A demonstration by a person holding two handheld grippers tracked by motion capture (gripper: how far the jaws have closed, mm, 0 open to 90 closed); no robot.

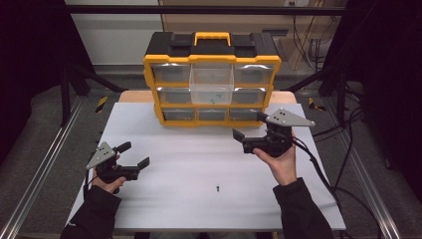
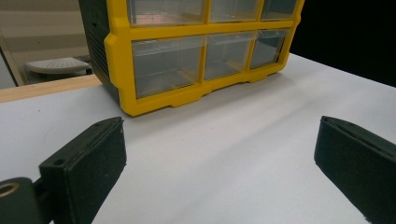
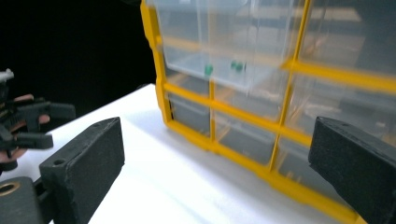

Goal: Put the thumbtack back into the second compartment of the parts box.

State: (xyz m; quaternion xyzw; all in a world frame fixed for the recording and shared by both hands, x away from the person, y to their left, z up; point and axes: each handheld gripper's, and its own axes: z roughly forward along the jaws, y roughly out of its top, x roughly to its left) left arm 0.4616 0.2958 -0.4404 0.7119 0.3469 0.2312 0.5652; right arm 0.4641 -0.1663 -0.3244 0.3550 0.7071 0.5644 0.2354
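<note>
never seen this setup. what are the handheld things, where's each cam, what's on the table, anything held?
No robot here: a person holds a two-jaw gripper in each hand. The high view looks down from above the person's side of the table; the left gripper is near the table's left, the right gripper closer to the organizer. The other two pictures come from cameras riding on each gripper, looking along its own black jaws. On the table stands a yellow and black drawer organizer with clear drawers; its top middle drawer is pulled out and has small green bits inside. A small dark part lies alone on the table, too small to identify. Both grippers are open and hold nothing.
</note>
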